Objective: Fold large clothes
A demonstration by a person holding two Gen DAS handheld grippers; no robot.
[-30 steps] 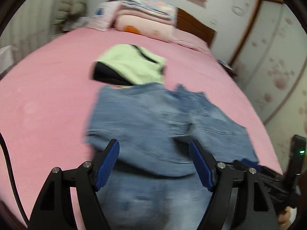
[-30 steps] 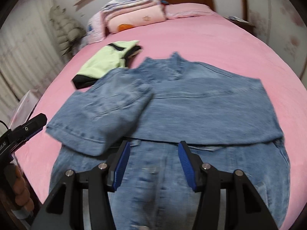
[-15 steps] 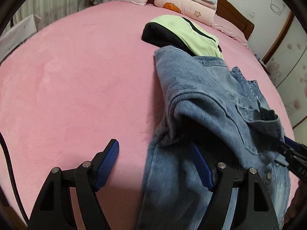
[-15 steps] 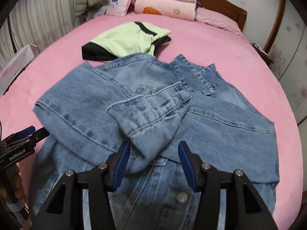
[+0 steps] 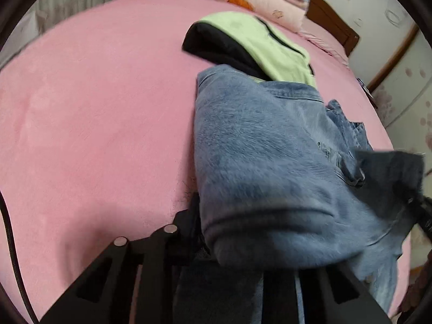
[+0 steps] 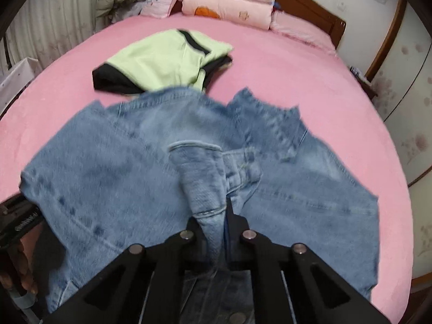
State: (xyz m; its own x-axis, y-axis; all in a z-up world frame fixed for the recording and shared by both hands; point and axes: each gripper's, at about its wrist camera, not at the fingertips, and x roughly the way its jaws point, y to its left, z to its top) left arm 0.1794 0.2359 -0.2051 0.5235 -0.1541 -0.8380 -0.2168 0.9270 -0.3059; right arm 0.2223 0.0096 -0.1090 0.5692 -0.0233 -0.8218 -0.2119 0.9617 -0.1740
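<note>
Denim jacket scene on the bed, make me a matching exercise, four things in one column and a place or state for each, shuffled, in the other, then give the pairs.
Things:
1. denim jacket
2. green and black garment
3. right tool
4. stacked quilts

Places or states:
A. piled at the head of the bed, by the wooden headboard
B. shut on a denim cuff
C. folded, lying just beyond the jacket's collar
D. spread across the pink bedspread, nearest the cameras

Pairs: 1-D, 2-C, 3-B, 4-A
</note>
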